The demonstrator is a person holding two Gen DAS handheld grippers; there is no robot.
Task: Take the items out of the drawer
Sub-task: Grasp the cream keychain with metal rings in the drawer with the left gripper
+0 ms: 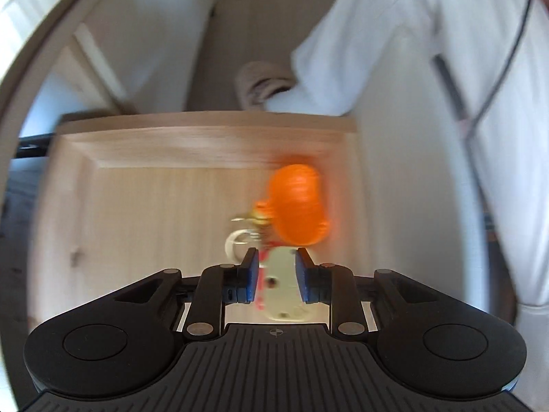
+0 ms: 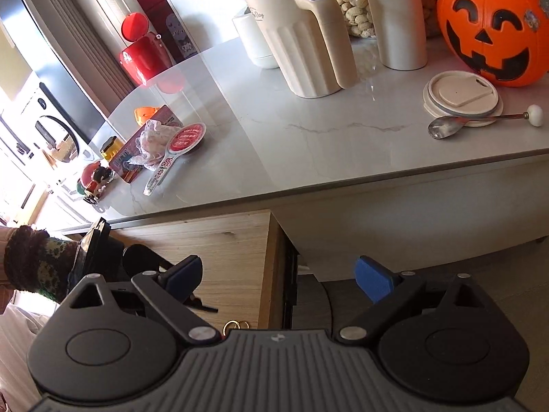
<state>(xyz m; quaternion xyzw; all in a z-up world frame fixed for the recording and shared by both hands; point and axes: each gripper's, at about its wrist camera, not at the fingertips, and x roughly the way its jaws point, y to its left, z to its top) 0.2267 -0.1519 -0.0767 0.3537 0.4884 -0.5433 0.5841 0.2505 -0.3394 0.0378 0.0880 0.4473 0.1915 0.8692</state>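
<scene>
Drawer [image 1: 144, 206] interior shows only to the left gripper [image 1: 276, 274], clamping a pale keychain [image 1: 283, 285]; right gripper [image 2: 281, 274] gapes empty beside the drawer.

Drawer [image 1: 144, 206] showing pale wood grain. Keychain [image 1: 296, 204] showing blurred orange body w/ cream tag. Gripper pads [image 1: 253, 274] showing blue on black frames. Pumpkin bucket [image 2: 494, 31] showing orange w/ black grinning face. Countertop [image 2: 308, 130] showing white marble w/ grey veins. Jug [image 2: 308, 34] showing cream, ribbed. Bin [image 2: 142, 51] showing red.
</scene>
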